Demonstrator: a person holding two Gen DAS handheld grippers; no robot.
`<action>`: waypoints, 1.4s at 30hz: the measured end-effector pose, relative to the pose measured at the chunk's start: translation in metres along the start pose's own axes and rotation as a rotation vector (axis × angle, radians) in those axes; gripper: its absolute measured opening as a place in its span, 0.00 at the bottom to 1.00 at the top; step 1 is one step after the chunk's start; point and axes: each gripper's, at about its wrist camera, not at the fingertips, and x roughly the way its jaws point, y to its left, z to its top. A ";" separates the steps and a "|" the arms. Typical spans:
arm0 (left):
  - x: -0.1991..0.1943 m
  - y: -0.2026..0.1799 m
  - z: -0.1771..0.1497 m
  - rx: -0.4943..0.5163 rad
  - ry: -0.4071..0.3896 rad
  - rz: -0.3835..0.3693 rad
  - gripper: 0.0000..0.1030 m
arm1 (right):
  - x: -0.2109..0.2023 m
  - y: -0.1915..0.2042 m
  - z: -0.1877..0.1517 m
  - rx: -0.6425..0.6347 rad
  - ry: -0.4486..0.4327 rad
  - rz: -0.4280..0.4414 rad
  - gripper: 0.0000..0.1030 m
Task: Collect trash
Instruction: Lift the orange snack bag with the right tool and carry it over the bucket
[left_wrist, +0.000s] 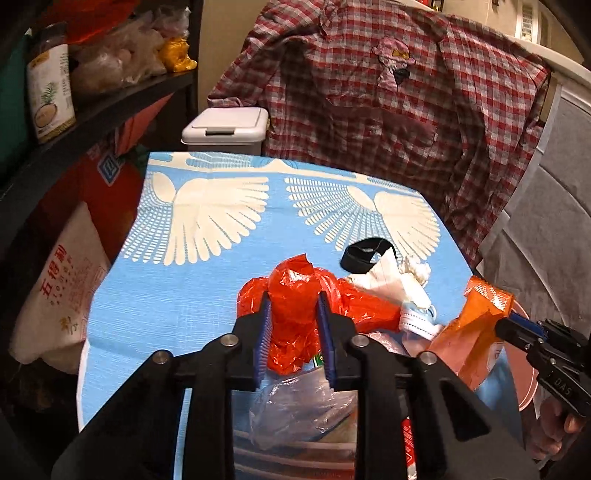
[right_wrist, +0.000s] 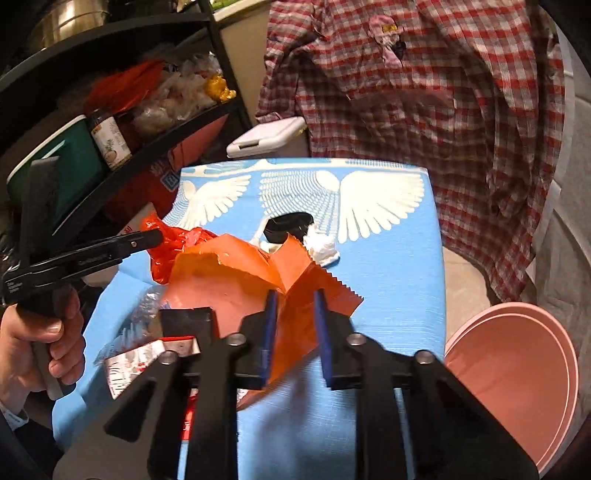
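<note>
Over blue bird-print tablecloth (left_wrist: 155, 295), both tilted down: left tool (left_wrist: 293, 314) clamping red bag (left_wrist: 295, 295), right tool (right_wrist: 295, 317) pinching orange wrapper (right_wrist: 295, 295).

Warm dim indoor light, fisheye-bent dark edges, slight overall softness.

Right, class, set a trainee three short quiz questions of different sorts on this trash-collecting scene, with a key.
1. True or false: the left gripper is closed on the red plastic bag.
2. What does the right gripper hold? A) the orange wrapper B) a glass bottle C) a spoon
3. Fill in: the trash lies on a blue ___ printed with white wings.

Key: 1 true; 2 A; 3 cloth.
</note>
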 end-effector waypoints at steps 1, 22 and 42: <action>-0.005 0.001 0.001 -0.005 -0.007 0.001 0.20 | -0.003 0.002 0.001 -0.007 -0.007 0.002 0.02; -0.122 0.006 0.004 -0.037 -0.153 0.024 0.19 | -0.127 0.060 0.031 -0.027 -0.301 -0.023 0.00; -0.157 -0.018 -0.004 -0.028 -0.190 -0.019 0.19 | -0.193 0.031 0.024 0.009 -0.435 -0.243 0.00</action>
